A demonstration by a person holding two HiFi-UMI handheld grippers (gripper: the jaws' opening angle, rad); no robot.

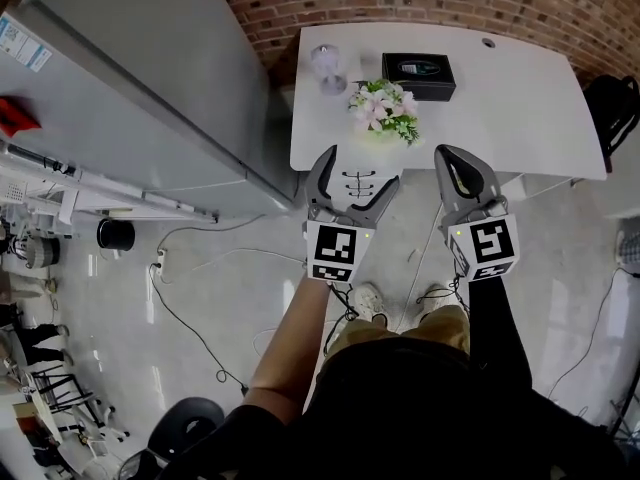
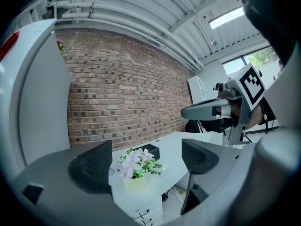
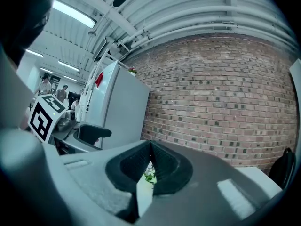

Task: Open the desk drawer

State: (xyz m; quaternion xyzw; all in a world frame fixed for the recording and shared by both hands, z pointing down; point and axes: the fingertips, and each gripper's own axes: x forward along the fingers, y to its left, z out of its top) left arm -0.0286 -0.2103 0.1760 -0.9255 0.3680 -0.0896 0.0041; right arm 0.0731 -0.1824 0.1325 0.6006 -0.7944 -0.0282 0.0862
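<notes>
At the far left stands a tall grey cabinet [image 1: 150, 78], with a brick wall behind it. Right of it is a white desk [image 1: 520, 78]. Your left gripper [image 1: 360, 166] hangs in the air in front of the desk's near left corner, its jaws released and wide apart with nothing between them. The desk drawers [image 1: 360, 186], white fronts with dark handles, sit under that near left corner, facing you. In the left gripper view they lie ahead of and below the jaws, untouched.

On the desk's near edge, above the drawers, is a pot of pink and white flowers [image 1: 385, 108]. Behind it, toward the far edge, are a clear glass object [image 1: 330, 68] and a black box [image 1: 418, 73].

Your right gripper [image 1: 452, 158] is level with the left, off the near edge, its jaws clenched together on nothing. A black bag [image 1: 615, 108] rests past the desk's right edge.
</notes>
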